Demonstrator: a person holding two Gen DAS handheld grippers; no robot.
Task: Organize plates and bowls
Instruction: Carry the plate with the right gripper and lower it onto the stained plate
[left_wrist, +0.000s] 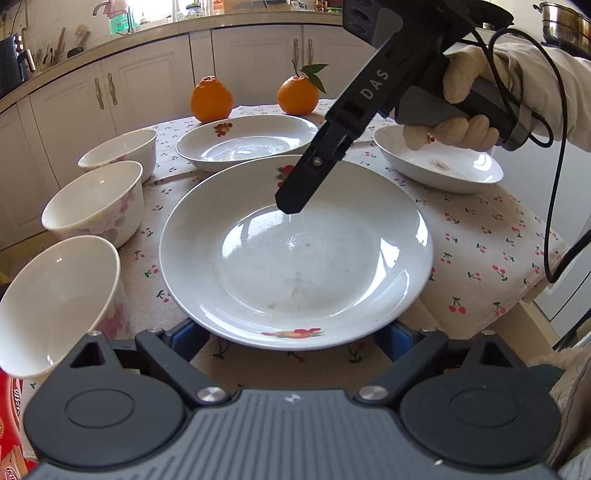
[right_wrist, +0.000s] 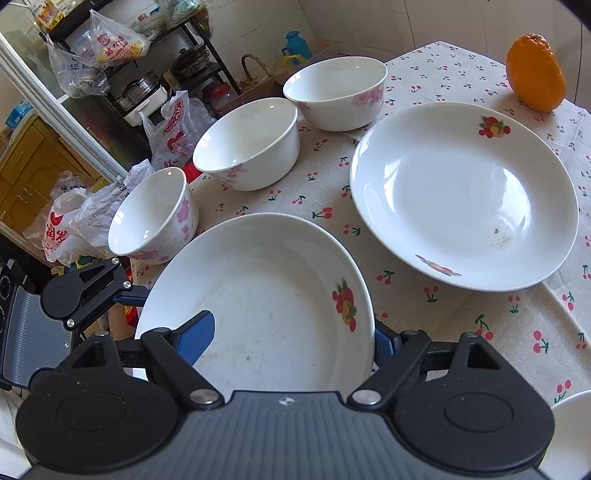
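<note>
A large white plate (left_wrist: 295, 258) with a fruit print lies on the cherry-print tablecloth (left_wrist: 480, 240) right in front of me. My left gripper (left_wrist: 291, 341) is open, its blue fingers (left_wrist: 188, 339) set wide apart and tucked under the plate's near rim. My right gripper (right_wrist: 291, 332) is open and straddles the plate (right_wrist: 266, 295): one blue finger (right_wrist: 197, 330) lies inside it, the other outside the rim. In the left wrist view the right gripper (left_wrist: 295, 195) reaches in from the upper right, held by a gloved hand (left_wrist: 461, 122). Three flowered bowls (right_wrist: 251, 144) stand in a row to the left.
Two more white plates (left_wrist: 247, 142) (left_wrist: 439, 162) sit behind the near one, with two oranges (left_wrist: 211, 99) (left_wrist: 298, 95) at the table's far side. The table edge (left_wrist: 517, 306) drops off at right. Plastic bags (right_wrist: 74, 221) and a rack lie beyond the bowls.
</note>
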